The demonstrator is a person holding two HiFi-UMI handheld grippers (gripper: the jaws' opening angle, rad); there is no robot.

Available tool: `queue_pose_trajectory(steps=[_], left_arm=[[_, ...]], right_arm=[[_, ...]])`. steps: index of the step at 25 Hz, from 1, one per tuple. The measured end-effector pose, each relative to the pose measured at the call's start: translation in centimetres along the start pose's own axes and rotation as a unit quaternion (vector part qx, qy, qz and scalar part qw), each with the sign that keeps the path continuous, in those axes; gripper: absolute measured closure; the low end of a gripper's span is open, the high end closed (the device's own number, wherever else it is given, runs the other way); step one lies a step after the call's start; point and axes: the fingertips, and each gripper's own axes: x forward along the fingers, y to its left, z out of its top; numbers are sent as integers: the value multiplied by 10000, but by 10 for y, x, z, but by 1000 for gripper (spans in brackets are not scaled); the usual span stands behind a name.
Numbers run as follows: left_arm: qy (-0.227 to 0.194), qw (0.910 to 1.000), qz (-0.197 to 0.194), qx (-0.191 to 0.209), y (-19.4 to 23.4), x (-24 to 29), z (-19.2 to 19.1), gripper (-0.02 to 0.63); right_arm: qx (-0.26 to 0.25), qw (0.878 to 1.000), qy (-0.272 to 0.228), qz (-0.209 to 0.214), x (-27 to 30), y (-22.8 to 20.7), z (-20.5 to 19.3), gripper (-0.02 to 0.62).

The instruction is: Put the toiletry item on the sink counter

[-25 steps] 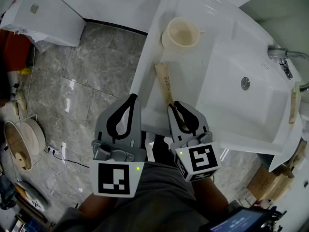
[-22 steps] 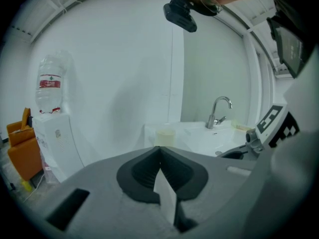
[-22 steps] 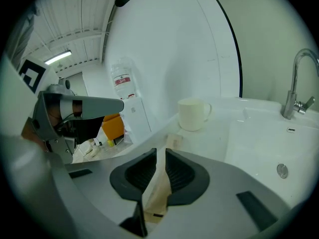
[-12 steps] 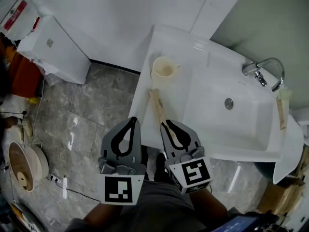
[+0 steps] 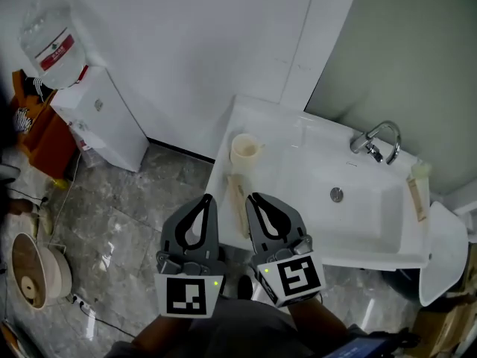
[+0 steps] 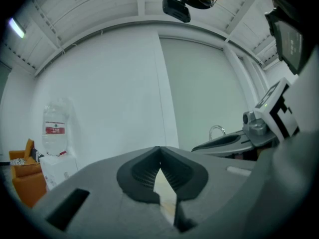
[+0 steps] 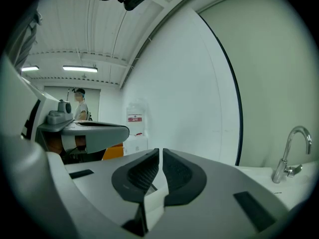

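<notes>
Both grippers have drawn back toward the person since a second ago, and the right gripper (image 5: 254, 198) no longer sits over the tan toiletry tube (image 5: 238, 200). That tube lies flat on the sink counter (image 5: 298, 136), between the cream cup (image 5: 244, 149) and the front edge, left of the basin (image 5: 365, 207). Placing looks done; what remains is likely only to retreat. The left gripper (image 5: 206, 198) has its tips pressed together, the right's jaws are all but together, and neither holds anything. The tube's near end sits close to the counter's edge; open floor lies behind and to the left.
</notes>
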Motion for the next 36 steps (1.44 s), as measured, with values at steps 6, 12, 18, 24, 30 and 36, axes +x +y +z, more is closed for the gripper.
queue_pose_trajectory(steps=[6, 12, 18, 24, 30, 36], left_arm=[[-275, 9995, 81, 152, -3, -8, 23, 595], [-278, 9995, 111, 138, -5, -11, 25, 595], [-252, 9995, 91, 180, -6, -11, 23, 595], [-225, 9995, 69, 191, -6, -7, 22, 595], [-210, 9996, 68, 163, -6, -3, 20, 595], [-175, 9997, 32, 158, -8, 2, 18, 595]], right_arm=[[-137, 9996, -234, -46, -12, 1, 19, 575], [-225, 9993, -311, -44, -14, 1, 24, 581], [-175, 9994, -299, -10, -13, 2, 23, 581], [-168, 9995, -268, -11, -10, 0, 20, 581], [-157, 9996, -217, -1, -8, -3, 17, 581], [-147, 9996, -221, -20, -6, -8, 17, 581]])
